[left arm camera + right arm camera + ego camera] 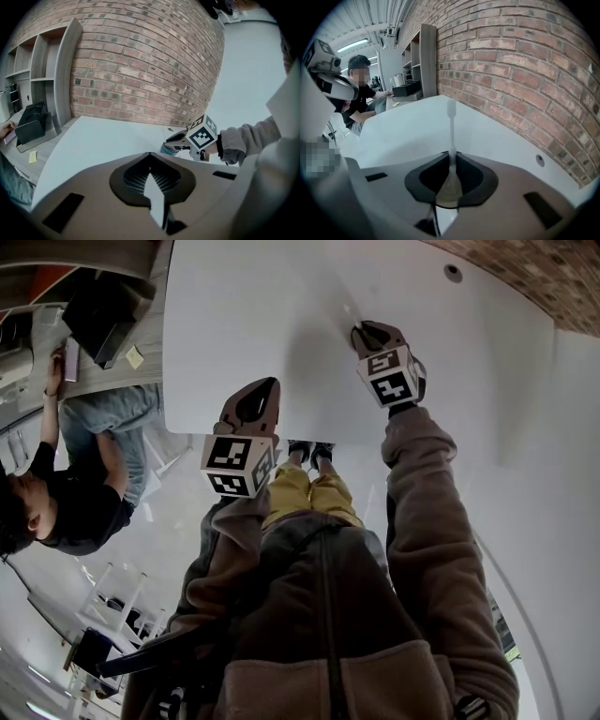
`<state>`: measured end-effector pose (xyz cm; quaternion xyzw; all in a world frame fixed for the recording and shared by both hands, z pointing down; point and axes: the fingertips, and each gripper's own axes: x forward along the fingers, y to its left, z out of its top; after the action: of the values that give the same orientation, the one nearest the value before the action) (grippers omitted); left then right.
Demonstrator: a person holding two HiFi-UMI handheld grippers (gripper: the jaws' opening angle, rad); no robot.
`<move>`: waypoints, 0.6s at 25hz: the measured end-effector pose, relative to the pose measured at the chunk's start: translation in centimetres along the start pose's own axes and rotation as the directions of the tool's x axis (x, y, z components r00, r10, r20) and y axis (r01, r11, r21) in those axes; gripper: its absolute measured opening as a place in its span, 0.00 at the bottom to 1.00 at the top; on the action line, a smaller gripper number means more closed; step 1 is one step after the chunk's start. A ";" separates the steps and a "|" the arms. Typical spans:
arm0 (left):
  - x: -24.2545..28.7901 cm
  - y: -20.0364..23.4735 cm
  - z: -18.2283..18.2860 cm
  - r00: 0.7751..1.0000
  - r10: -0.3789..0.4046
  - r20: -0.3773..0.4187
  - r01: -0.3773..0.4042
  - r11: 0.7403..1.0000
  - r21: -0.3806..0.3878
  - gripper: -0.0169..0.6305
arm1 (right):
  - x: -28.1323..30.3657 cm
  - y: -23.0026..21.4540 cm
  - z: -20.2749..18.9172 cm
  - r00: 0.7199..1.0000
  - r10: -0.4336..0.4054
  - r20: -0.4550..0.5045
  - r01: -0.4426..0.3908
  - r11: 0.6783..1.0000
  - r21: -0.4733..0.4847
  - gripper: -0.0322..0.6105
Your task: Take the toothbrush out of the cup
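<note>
The right claw (451, 158) is seen closed on the thick end of the toothbrush (451, 124). Its thin white stem runs straight out ahead of the claw and ends in a small pale head over the white tabletop (408, 136). No cup can be made out beneath or beside this claw in any view, so the toothbrush is judged to be already out of it. The left claw (150, 159) is held near and to the left of the right one, its jaws together with nothing between them.

The grip is taken at one end only, so the long stem could be swung or twisted in the jaws by a quick turn. If the jaws were eased, the toothbrush would be dropped onto the tabletop. The brick wall (525, 79) lies to the right of the claw, and the head could be knocked against it
</note>
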<state>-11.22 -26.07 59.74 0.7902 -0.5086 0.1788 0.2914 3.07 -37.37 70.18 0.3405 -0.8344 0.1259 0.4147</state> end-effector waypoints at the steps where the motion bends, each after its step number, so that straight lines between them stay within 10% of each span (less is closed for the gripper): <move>1: 0.0 0.1 0.0 1.000 0.000 0.000 0.000 1.000 -0.001 0.03 | 0.1 -0.1 0.0 1.000 -0.002 -0.002 0.002 1.000 -0.005 0.11; 15: -1.7 -2.9 6.3 0.991 -0.033 0.128 0.027 0.999 0.047 0.03 | -11.9 -0.4 6.3 0.966 -0.125 0.225 0.097 0.987 0.132 0.11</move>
<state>-9.38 -28.01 53.12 0.8140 -0.5104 0.1344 0.2427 4.53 -35.22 56.98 0.4233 -0.8478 0.1119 0.2993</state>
